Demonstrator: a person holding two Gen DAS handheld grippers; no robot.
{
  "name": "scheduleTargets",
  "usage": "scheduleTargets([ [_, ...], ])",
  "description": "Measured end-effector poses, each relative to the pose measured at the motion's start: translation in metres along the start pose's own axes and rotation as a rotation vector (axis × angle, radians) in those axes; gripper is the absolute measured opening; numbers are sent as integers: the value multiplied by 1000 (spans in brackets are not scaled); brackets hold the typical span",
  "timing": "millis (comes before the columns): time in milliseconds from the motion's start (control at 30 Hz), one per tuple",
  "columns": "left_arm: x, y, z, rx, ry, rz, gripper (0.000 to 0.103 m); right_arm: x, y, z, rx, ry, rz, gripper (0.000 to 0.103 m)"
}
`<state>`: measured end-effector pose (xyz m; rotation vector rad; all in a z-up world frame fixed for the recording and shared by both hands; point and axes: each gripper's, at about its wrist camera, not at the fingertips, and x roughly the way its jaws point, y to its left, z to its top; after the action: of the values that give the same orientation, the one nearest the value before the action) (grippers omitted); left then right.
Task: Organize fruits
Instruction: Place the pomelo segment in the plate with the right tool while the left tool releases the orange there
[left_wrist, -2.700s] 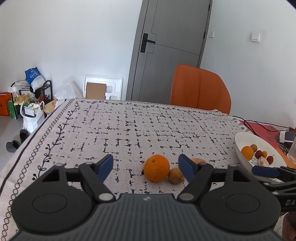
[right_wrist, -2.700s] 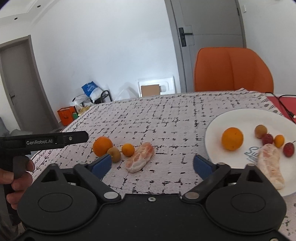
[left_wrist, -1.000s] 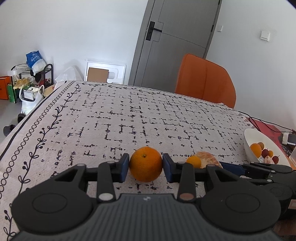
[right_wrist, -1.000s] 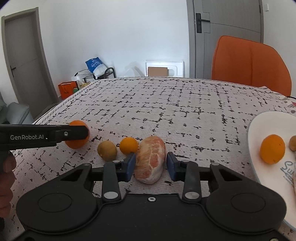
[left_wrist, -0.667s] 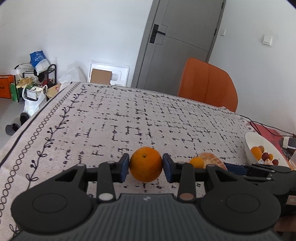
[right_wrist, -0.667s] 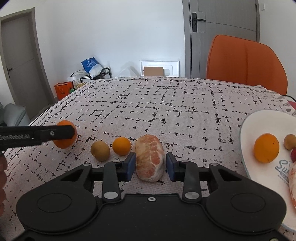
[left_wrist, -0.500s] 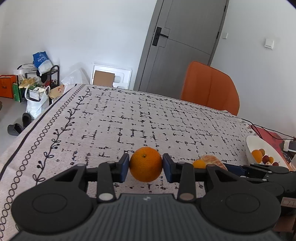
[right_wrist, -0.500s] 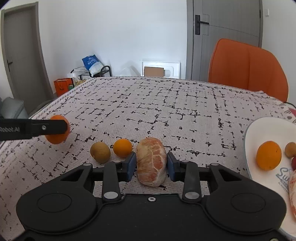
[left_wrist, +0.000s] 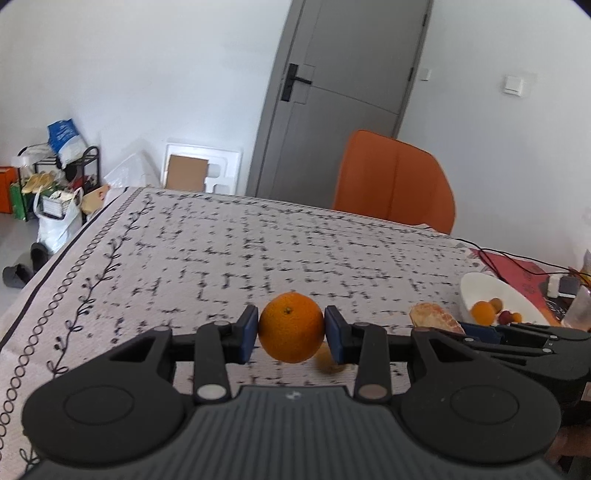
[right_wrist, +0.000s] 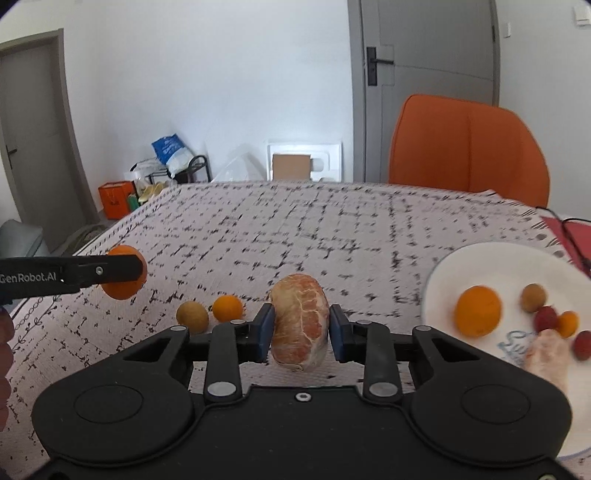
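Now both fruits hang higher above the counter: left gripper pinching the orange, right gripper pinching the peeled grapefruit.

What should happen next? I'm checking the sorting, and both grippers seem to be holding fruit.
Probably carry the peeled citrus in the right gripper rightward over the white plate and release it there. It is gripped clear of the tablecloth, and the plate already holds fruit. The left gripper with its orange can follow.
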<state>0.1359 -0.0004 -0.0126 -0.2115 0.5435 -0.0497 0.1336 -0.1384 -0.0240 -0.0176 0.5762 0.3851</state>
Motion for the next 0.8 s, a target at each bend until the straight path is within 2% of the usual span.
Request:
scheduleTargets([
  [433, 10, -54, -3, 78, 12, -74, 38, -42, -48, -6, 84, -76, -92, 30],
  [800, 19, -87, -6, 124, 23, -116, 38, -57, -82, -18, 130, -89, -150, 30],
])
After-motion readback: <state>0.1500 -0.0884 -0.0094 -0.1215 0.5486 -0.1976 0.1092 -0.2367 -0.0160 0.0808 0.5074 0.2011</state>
